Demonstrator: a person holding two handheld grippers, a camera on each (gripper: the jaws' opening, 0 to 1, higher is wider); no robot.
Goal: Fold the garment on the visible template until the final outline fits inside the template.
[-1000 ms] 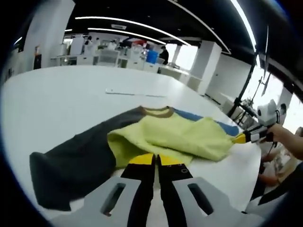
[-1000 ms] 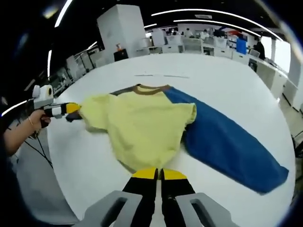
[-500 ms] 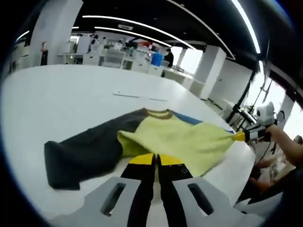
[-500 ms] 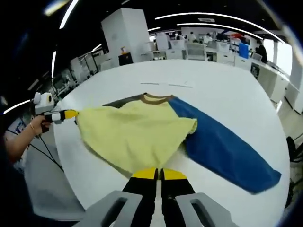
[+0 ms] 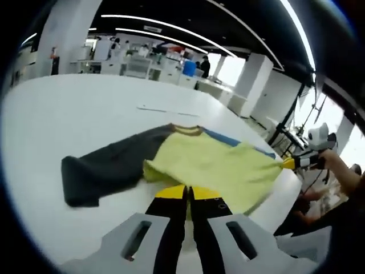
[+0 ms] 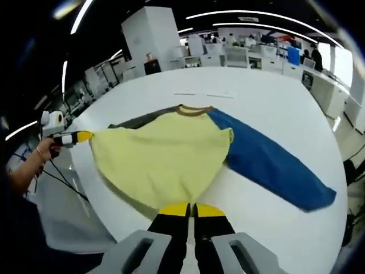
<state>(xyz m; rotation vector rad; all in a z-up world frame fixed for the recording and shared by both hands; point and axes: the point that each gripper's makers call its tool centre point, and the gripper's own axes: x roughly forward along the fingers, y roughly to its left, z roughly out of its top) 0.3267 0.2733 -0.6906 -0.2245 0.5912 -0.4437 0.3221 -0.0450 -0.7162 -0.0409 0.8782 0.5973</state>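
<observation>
Yellow fabric forms the body of one garment [image 6: 162, 157] lying on a white table [image 6: 274, 97], with two sleeves: a blue sleeve [image 6: 271, 165] running to the right of the frame and a dark grey sleeve [image 5: 105, 171] at left in the left gripper view. Its collar [image 6: 193, 109] points toward the upper frame, hem toward the bottom. Two grippers hold it: the right gripper [image 6: 191, 210] and left gripper [image 5: 187, 193] each stand clamped on a hem corner. Compared with a second ago, the yellow body is stretched flatter and wider.

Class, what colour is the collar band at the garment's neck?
Brown, seen best in the right gripper view: collar band.
</observation>
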